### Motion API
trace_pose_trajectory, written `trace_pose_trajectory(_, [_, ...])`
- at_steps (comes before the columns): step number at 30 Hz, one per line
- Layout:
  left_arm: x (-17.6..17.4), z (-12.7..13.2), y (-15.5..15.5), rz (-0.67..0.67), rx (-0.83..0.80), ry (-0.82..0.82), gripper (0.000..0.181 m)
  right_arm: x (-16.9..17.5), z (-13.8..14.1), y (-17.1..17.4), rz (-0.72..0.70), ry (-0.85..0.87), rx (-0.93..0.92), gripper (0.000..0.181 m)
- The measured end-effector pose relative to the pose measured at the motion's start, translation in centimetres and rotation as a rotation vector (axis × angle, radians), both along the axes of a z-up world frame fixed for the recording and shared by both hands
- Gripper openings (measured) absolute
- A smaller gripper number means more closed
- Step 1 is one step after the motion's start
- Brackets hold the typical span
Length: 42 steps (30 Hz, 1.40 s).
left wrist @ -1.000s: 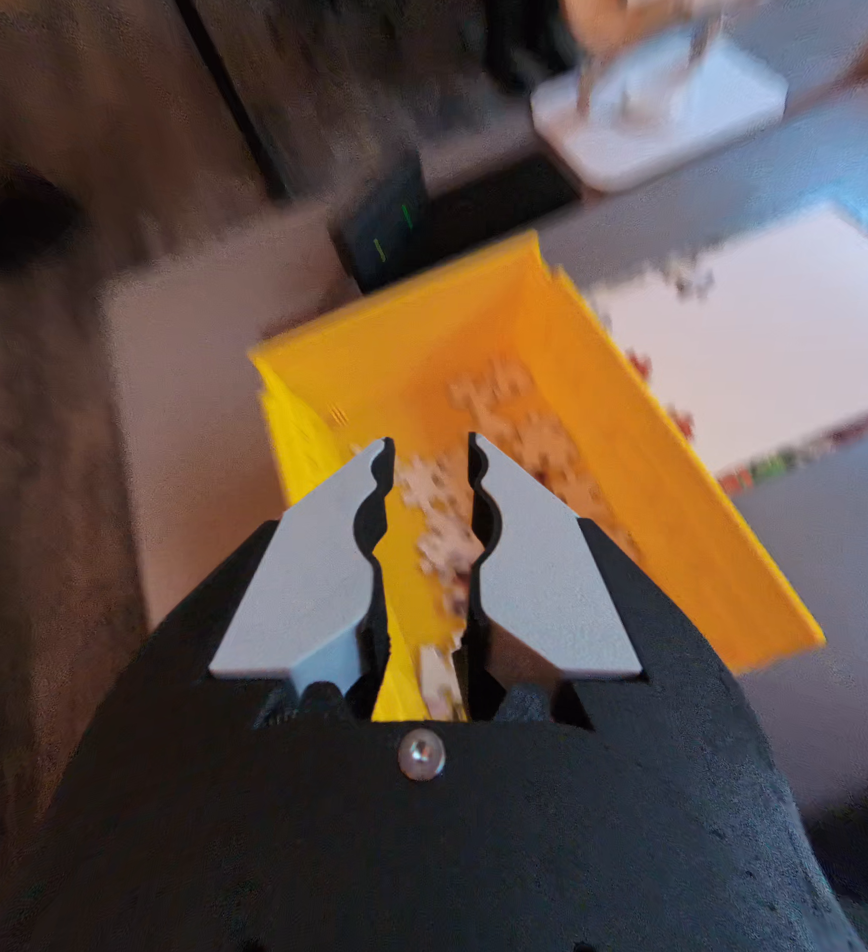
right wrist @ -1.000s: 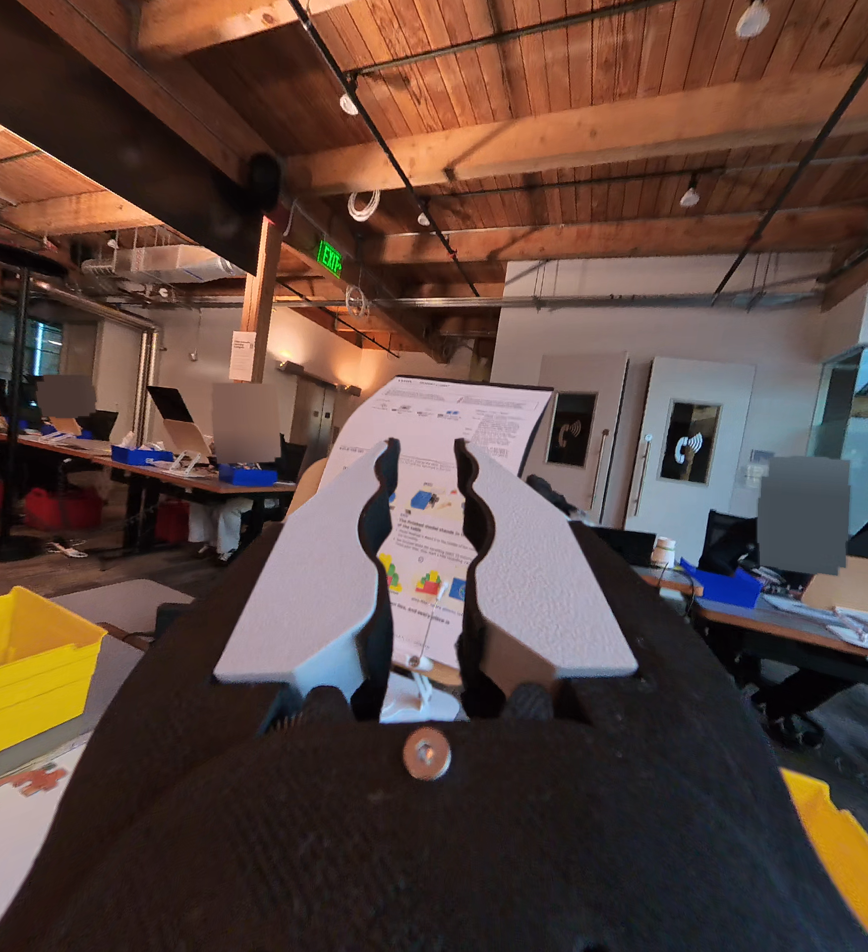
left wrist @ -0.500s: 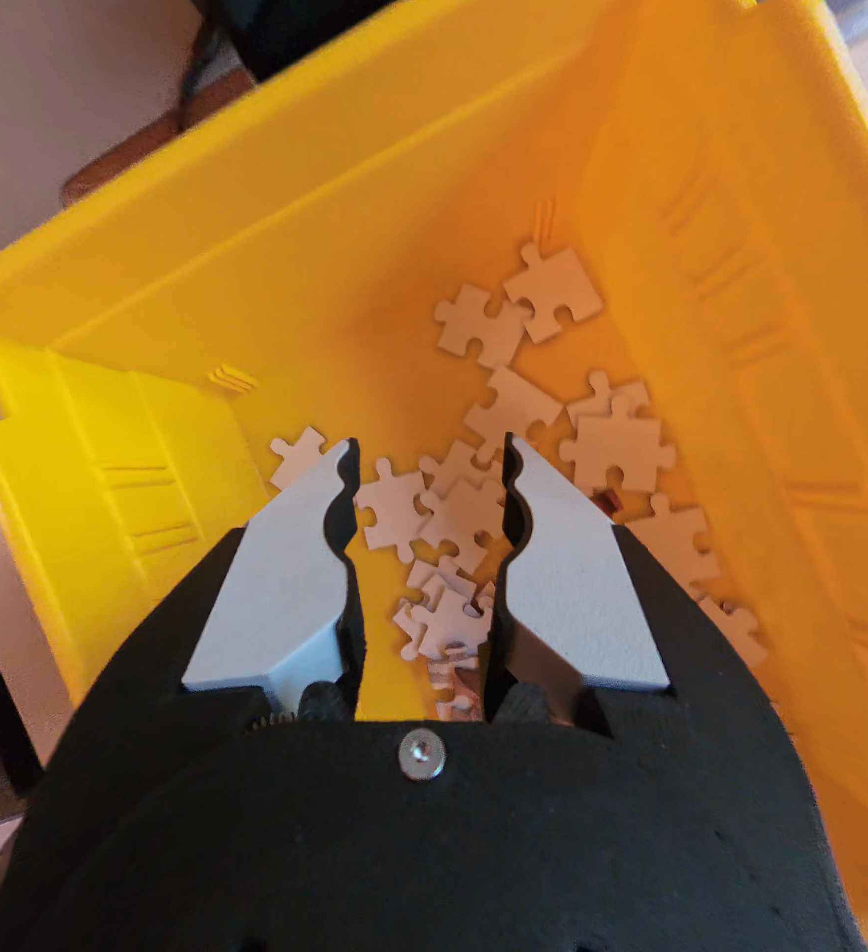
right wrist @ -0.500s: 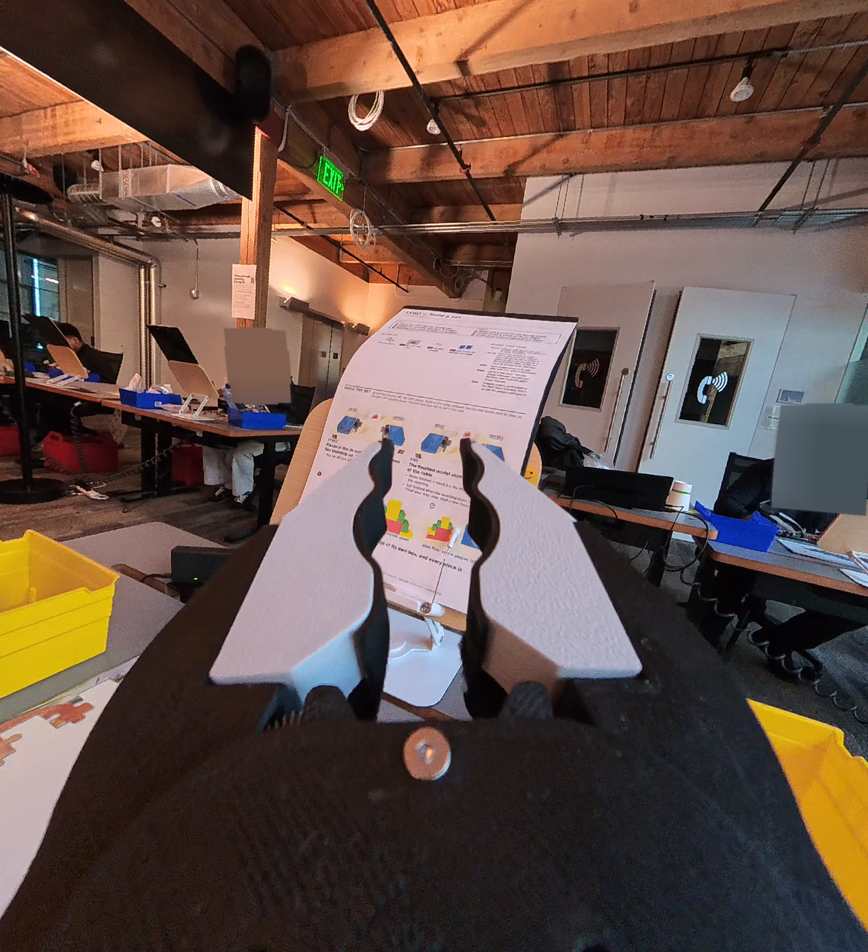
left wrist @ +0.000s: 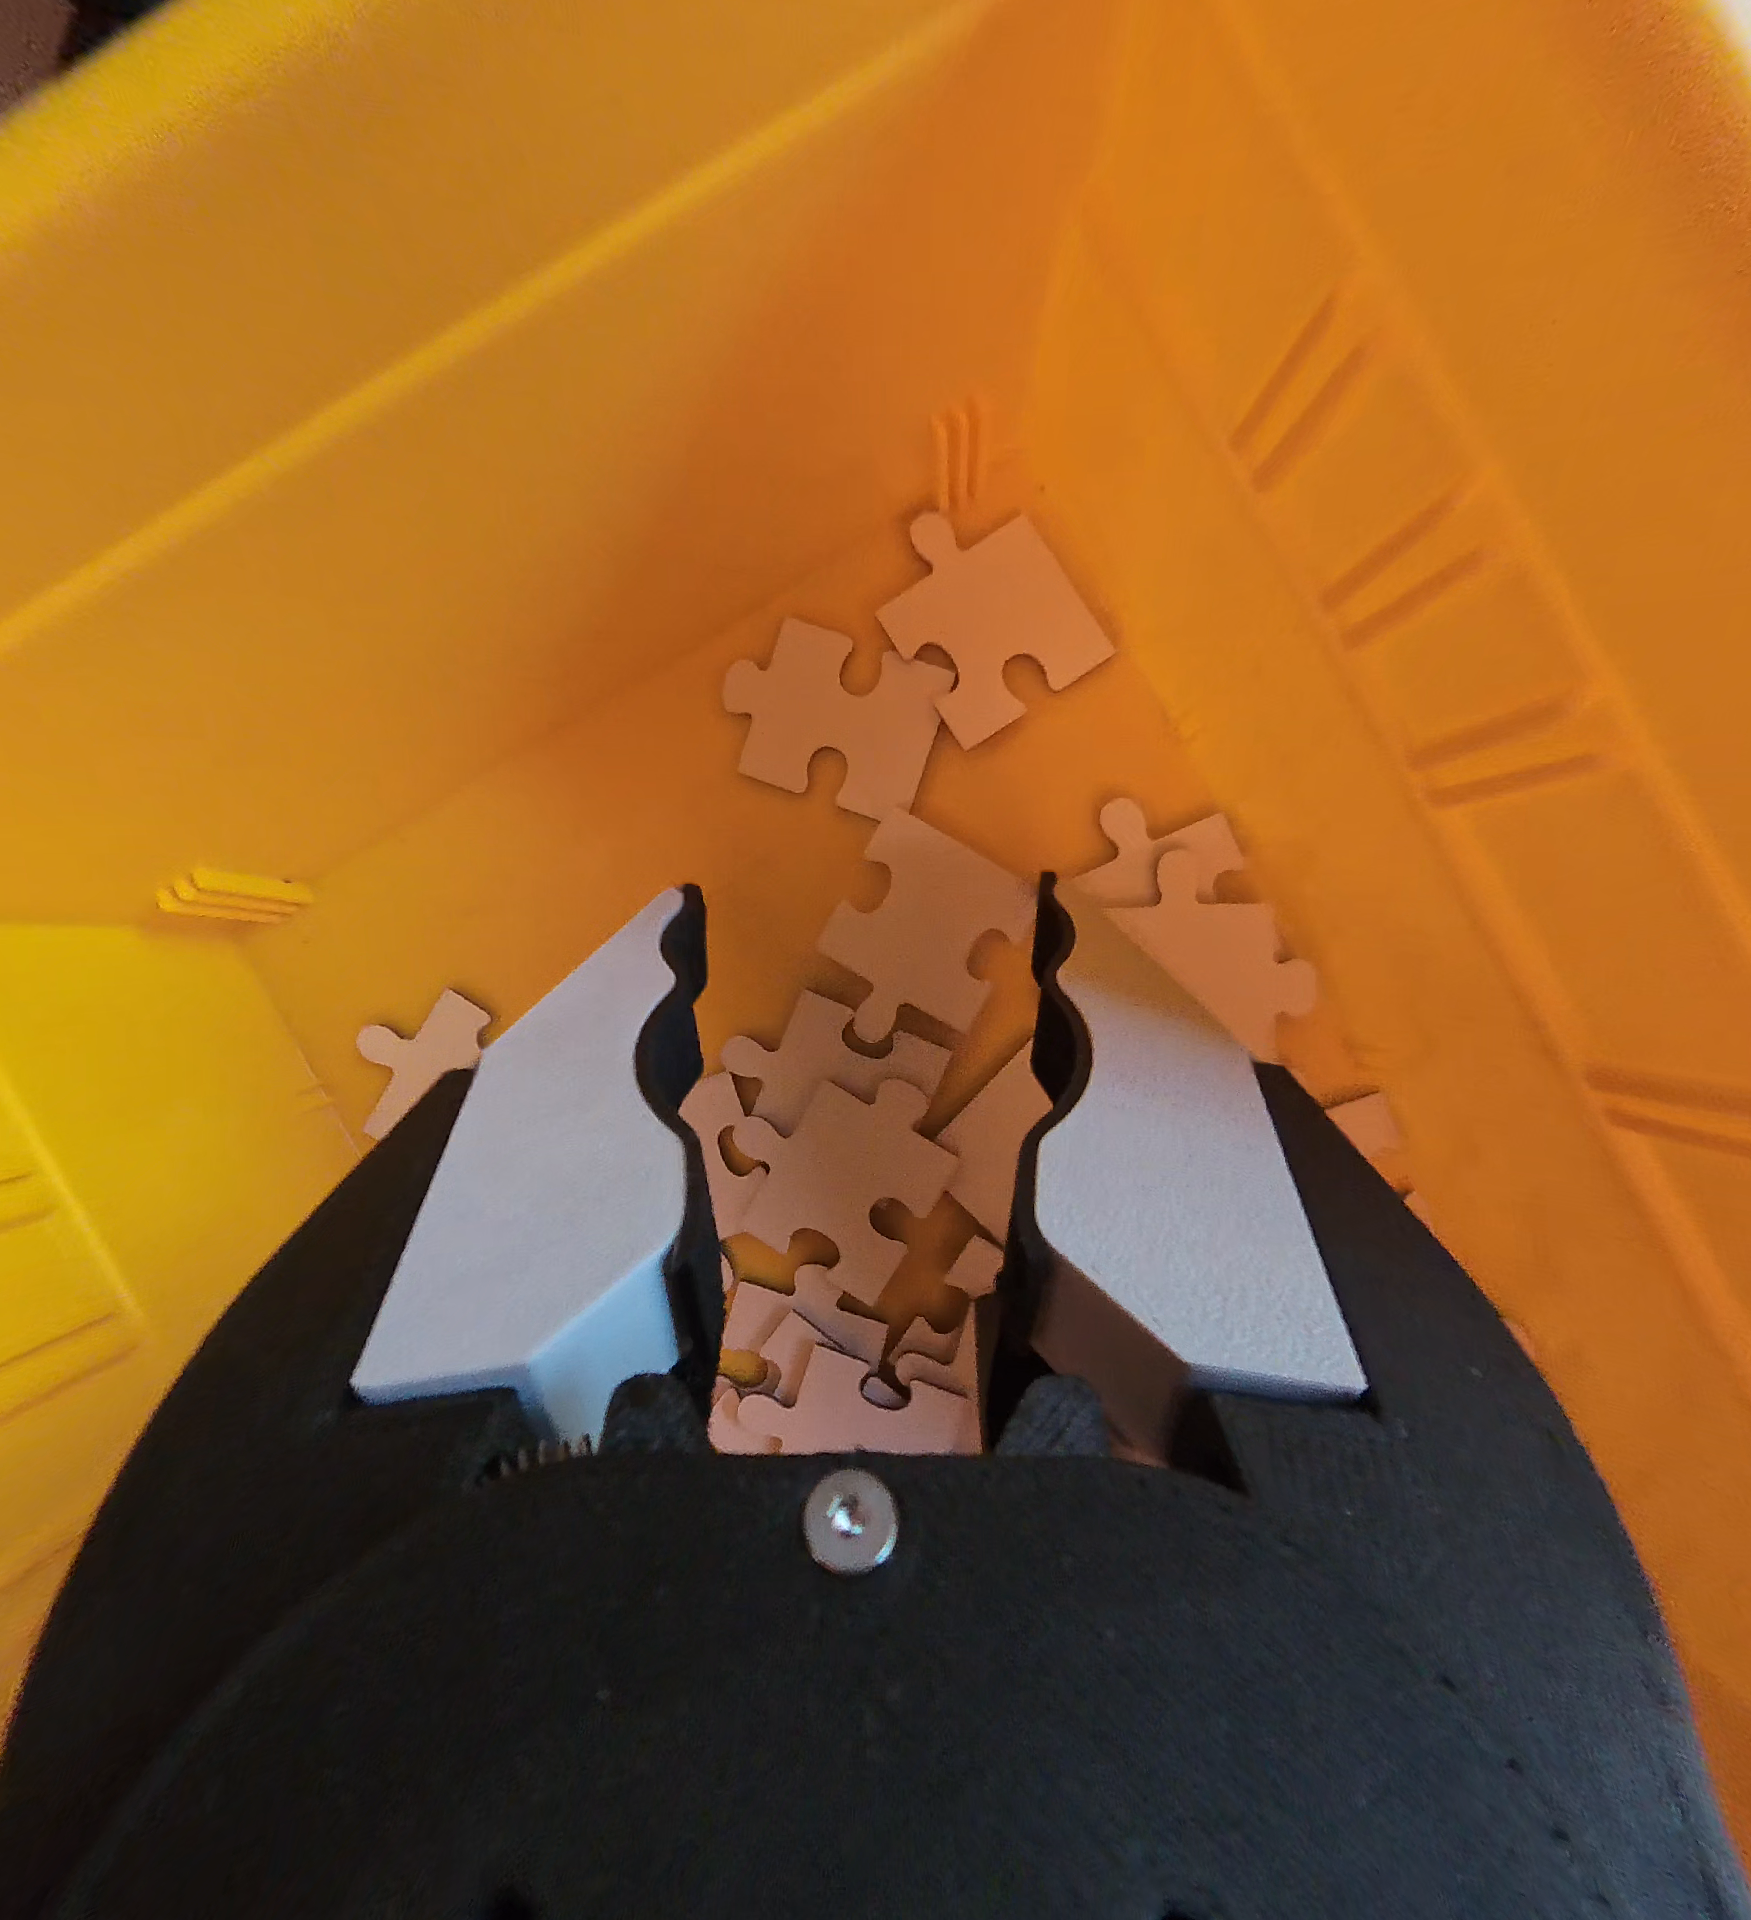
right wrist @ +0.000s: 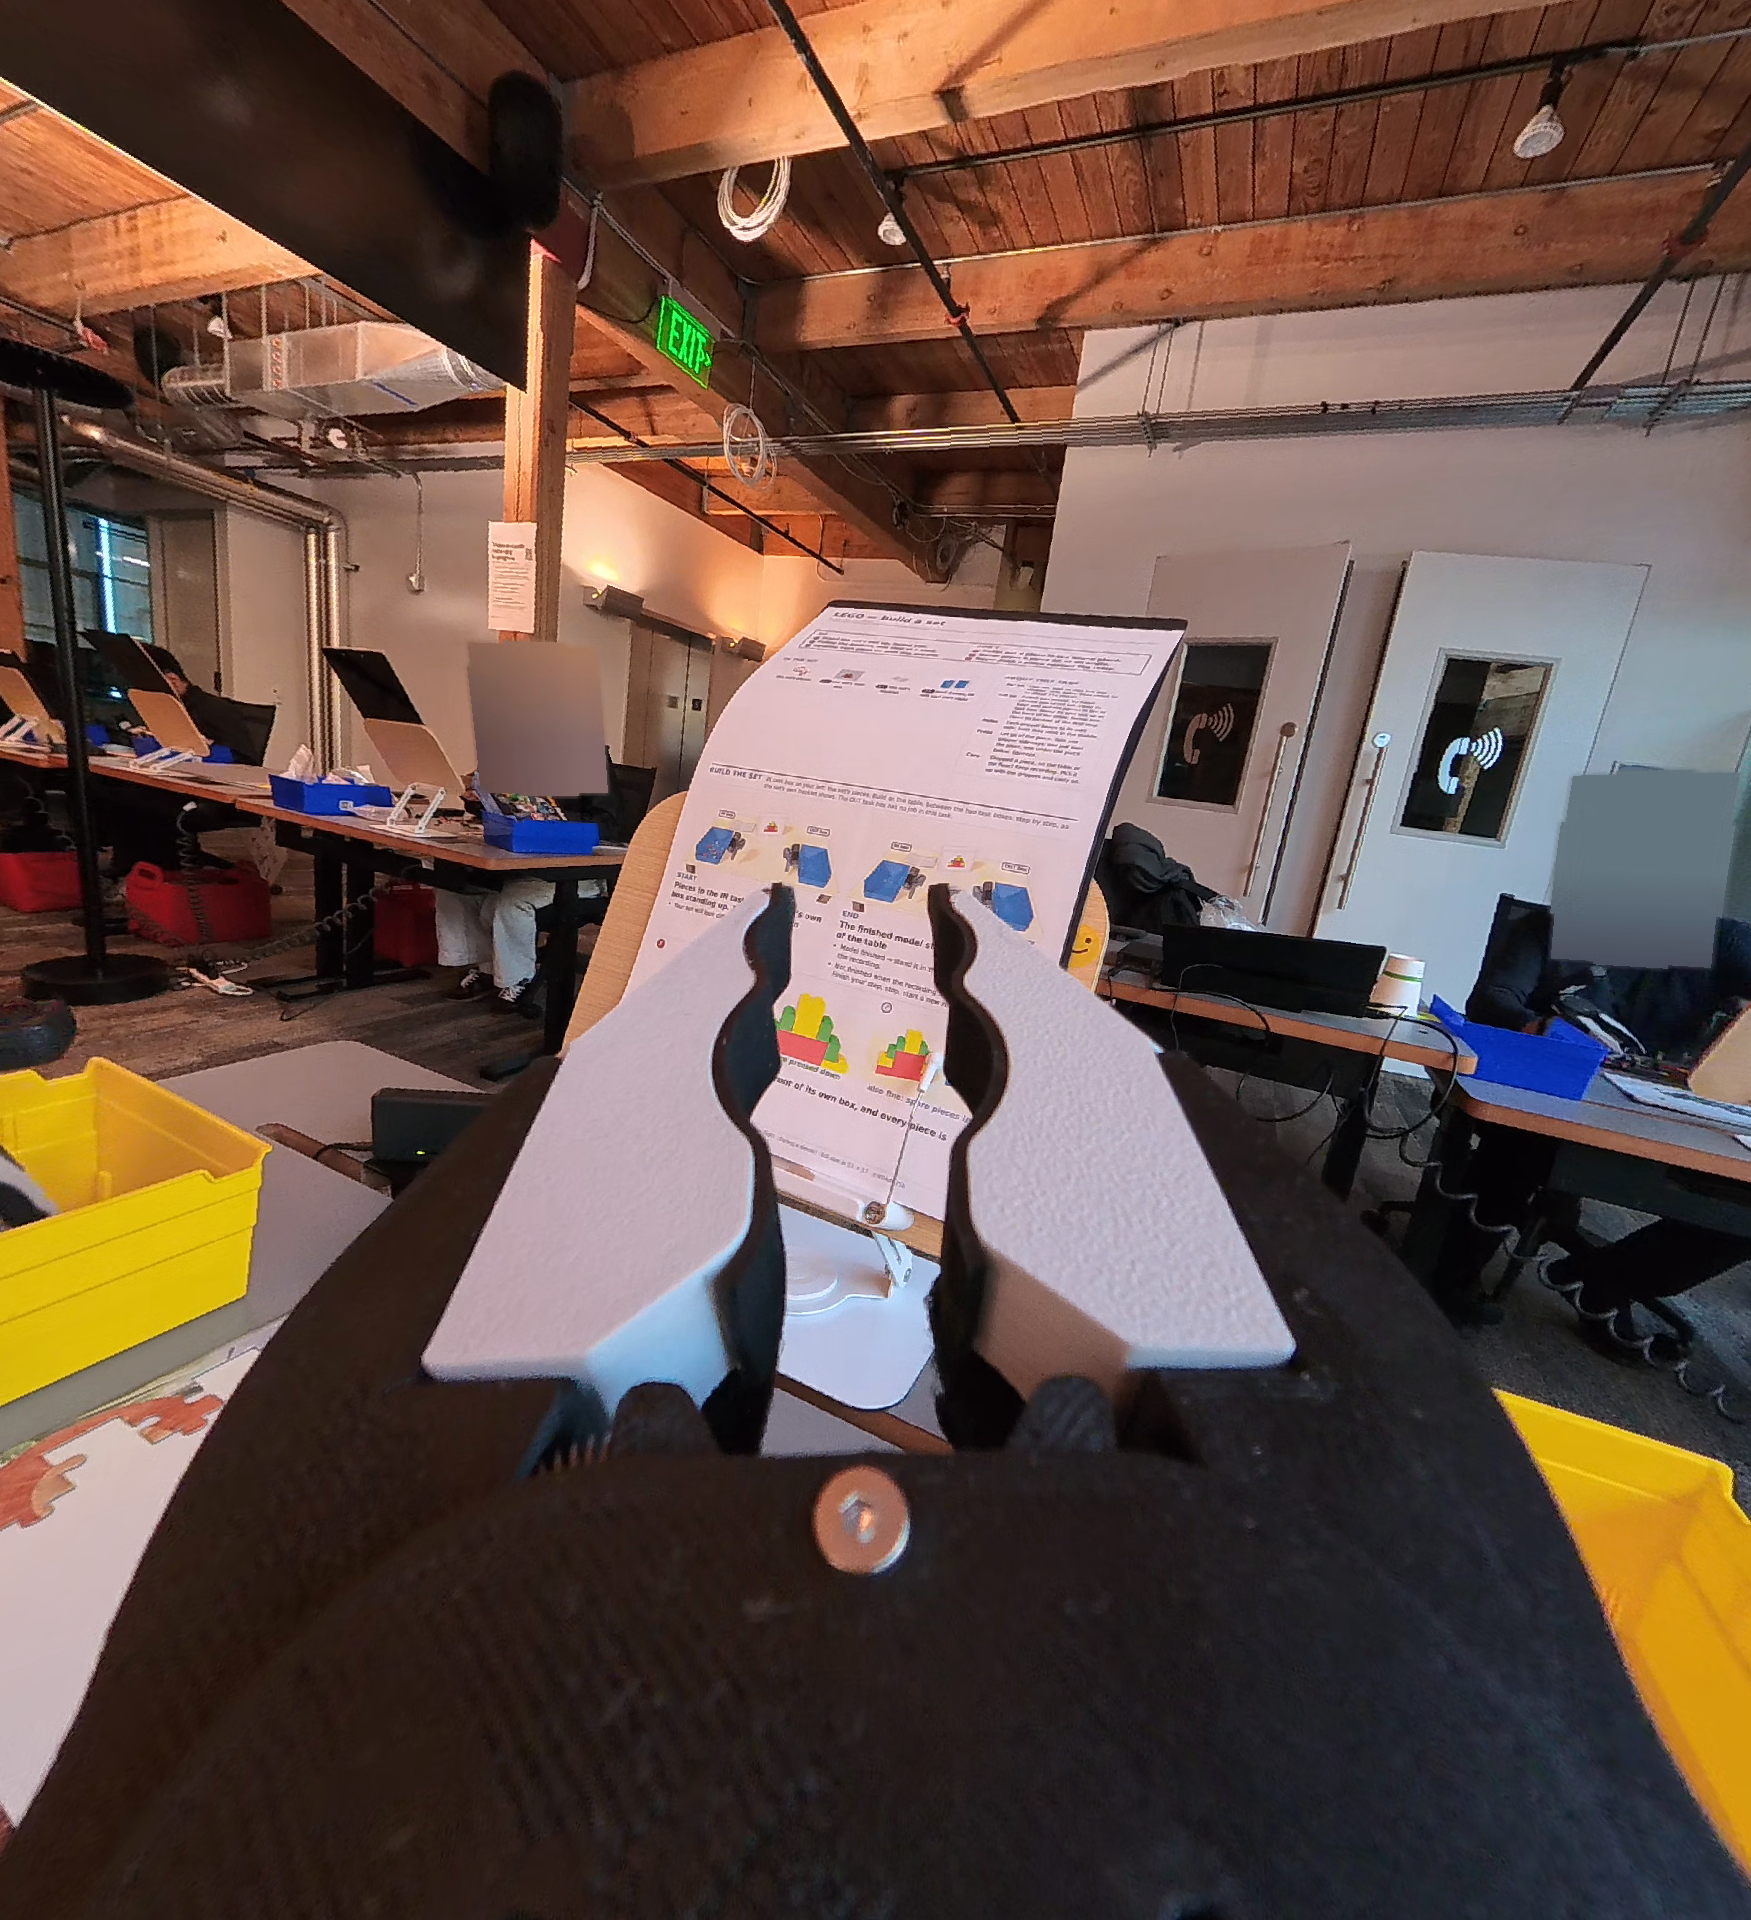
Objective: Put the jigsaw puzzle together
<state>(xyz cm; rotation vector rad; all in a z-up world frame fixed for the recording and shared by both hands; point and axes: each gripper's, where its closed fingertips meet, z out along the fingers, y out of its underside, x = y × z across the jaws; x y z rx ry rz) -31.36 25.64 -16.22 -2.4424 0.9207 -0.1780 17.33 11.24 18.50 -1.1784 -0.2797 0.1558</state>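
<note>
My left gripper (left wrist: pixel 866 899) is open and empty, lowered inside a yellow bin (left wrist: pixel 435 520). Several pale jigsaw pieces (left wrist: pixel 855 1158) lie face down in a loose pile on the bin floor, between and beyond its fingers. One piece (left wrist: pixel 928 925) lies right at the fingertips; I cannot tell if they touch it. My right gripper (right wrist: pixel 855 899) is open and empty, held above the table and pointing out into the room. In the right wrist view the same yellow bin (right wrist: pixel 102 1236) stands at the left. A white puzzle board (right wrist: pixel 9 1590) with a few reddish pieces (right wrist: pixel 71 1455) lies at the lower left.
A printed instruction sheet (right wrist: pixel 912 831) stands on a white stand straight ahead of the right gripper. A second yellow bin (right wrist: pixel 1702 1621) sits at the lower right. Desks, chairs and seated people fill the room behind. The bin walls close in around the left gripper. Some 60 cm of space lies between my two pairs of fingers.
My left gripper has dropped from above the bin down into it, close to the pile, and opened wider. My right gripper has tilted slightly downward, staying open.
</note>
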Motion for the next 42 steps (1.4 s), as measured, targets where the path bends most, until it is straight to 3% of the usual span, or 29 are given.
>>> trace_pose_trajectory(17, [-0.5,-0.1,-0.1,0.028,-0.033,-0.04,0.061,-0.4,-0.3,0.3,0.017,-0.008,-0.02,0.026])
trace_pose_trajectory(21, [0.0,-0.1,-0.5,0.004,-0.049,-0.044,0.049,-0.3,-0.4,0.4,0.017,-0.008,-0.021,0.026])
trace_pose_trajectory(30, [0.3,1.0,-1.0,-0.021,-0.07,-0.122,0.0,-0.6,-0.5,0.6,0.024,-0.012,-0.026,0.026])
trace_pose_trajectory(35, [1.1,2.6,-0.8,-0.011,-0.064,-0.248,0.0,-0.8,-0.7,0.7,0.028,-0.015,-0.03,0.026])
trace_pose_trajectory(36, [1.3,2.7,-0.9,-0.011,-0.075,-0.27,0.002,-0.8,-0.7,0.7,0.029,-0.016,-0.032,0.026])
trace_pose_trajectory(39, [1.4,1.6,-1.5,0.029,-0.184,-0.27,0.062,-0.9,-0.7,0.7,0.03,-0.016,-0.033,0.026])
trace_pose_trajectory(40, [1.5,1.1,-1.6,0.044,-0.213,-0.254,0.071,-0.9,-0.7,0.7,0.03,-0.016,-0.033,0.026])
trace_pose_trajectory(42, [2.0,0.9,-1.4,0.035,-0.203,-0.249,0.066,-0.9,-0.7,0.7,0.032,-0.015,-0.034,0.026])
